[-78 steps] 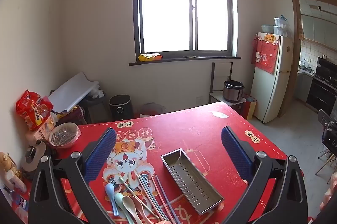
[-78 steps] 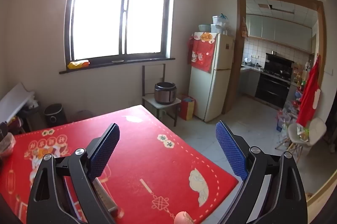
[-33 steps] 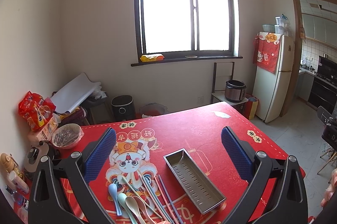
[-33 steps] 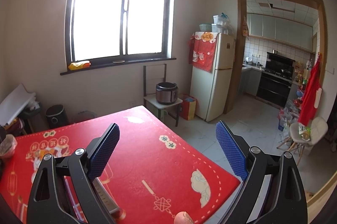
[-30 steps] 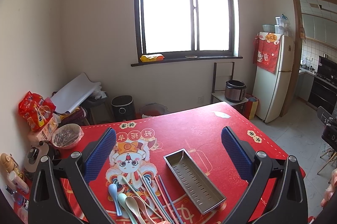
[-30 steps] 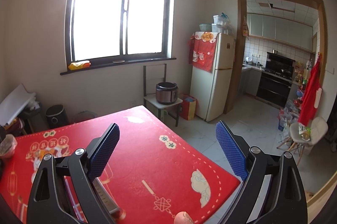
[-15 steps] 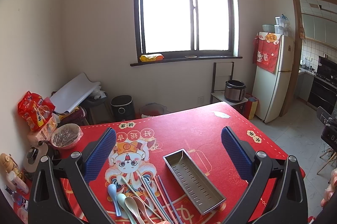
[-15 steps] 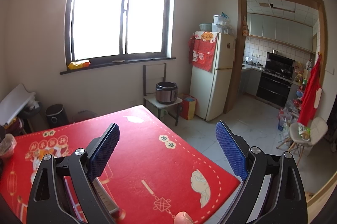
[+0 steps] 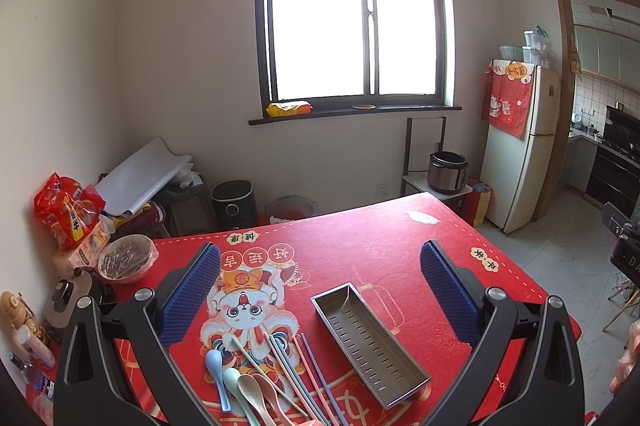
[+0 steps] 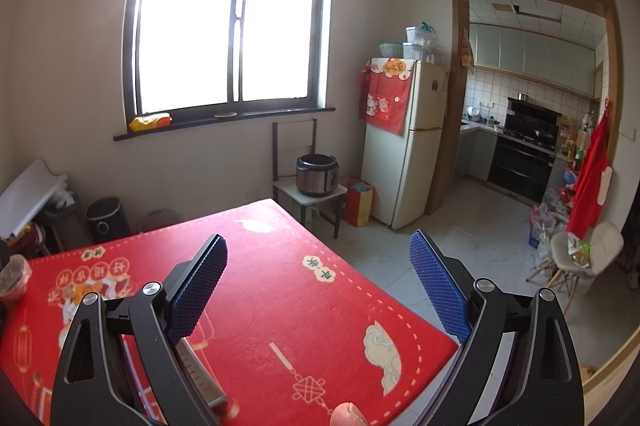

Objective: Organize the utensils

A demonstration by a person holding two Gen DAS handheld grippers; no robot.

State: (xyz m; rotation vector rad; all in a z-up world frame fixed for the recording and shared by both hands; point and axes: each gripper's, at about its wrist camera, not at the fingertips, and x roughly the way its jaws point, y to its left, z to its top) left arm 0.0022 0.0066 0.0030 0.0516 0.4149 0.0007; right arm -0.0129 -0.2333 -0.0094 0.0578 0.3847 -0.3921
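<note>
Left wrist view: the job looks not yet begun. The left gripper hangs above the red surface with its fingers spread wide and released, holding and touching nothing. The utensils lie loose at the bottom centre of the frame: pastel spoons to the left, and just right of them a fan of chopsticks. The metal tray, perforated and empty, sits just right of the chopsticks. The next move probably calls for lowering onto one spoon or a pair of chopsticks and closing on a thin handle, a fiddly pinch since they overlap.

Right wrist view: the right gripper is also wide apart and empty, aimed over the surface's far corner. Only an edge of the tray shows at lower left, behind the left finger; the utensils are out of view.
</note>
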